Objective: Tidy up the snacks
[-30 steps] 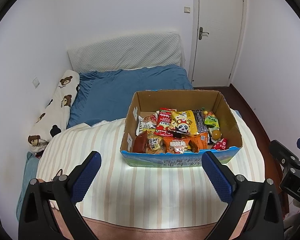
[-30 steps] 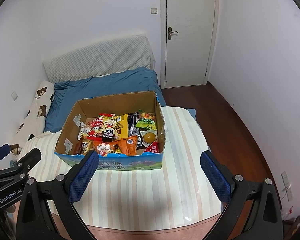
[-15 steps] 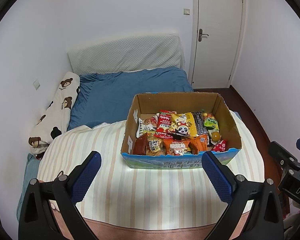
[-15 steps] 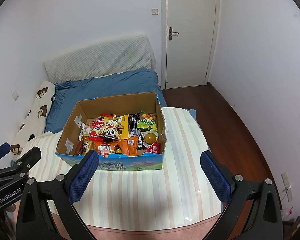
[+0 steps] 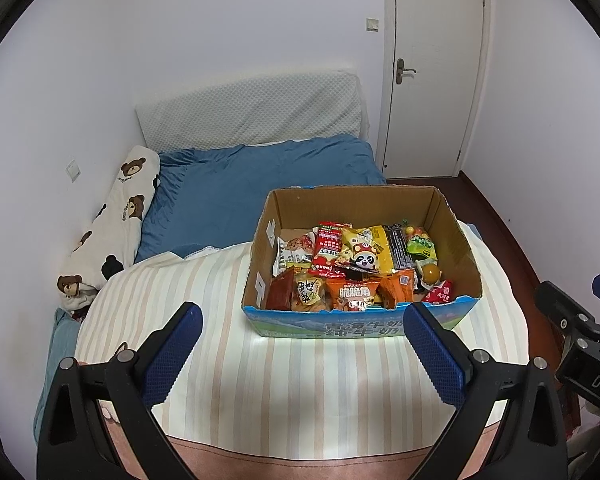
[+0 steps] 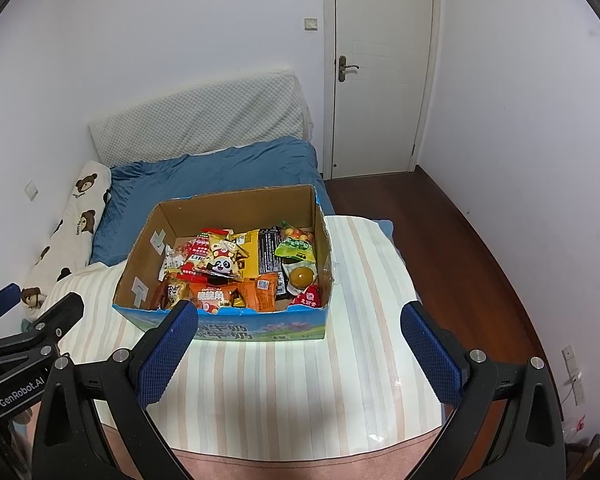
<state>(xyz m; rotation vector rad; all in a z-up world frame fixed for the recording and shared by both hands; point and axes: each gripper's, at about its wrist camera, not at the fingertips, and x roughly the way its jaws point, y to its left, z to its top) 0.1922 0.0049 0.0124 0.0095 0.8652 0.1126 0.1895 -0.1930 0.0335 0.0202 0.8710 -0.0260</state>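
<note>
The cardboard snack box [image 5: 452,236] sits on the striped cloth [image 5: 300,380], full of packets. Left gripper [image 5: 300,354] and right gripper [image 6: 298,354] are both wide open, empty. "GenRobot.AI" is printed on the left gripper's body.

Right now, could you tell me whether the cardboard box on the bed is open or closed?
Open. The cardboard box has no lid or flaps over its top, so the snack packets piled inside show from above in both views.

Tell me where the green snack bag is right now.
The green snack bag lies inside the cardboard box, by its right wall, behind the round yellow snack, in both wrist views.
</note>
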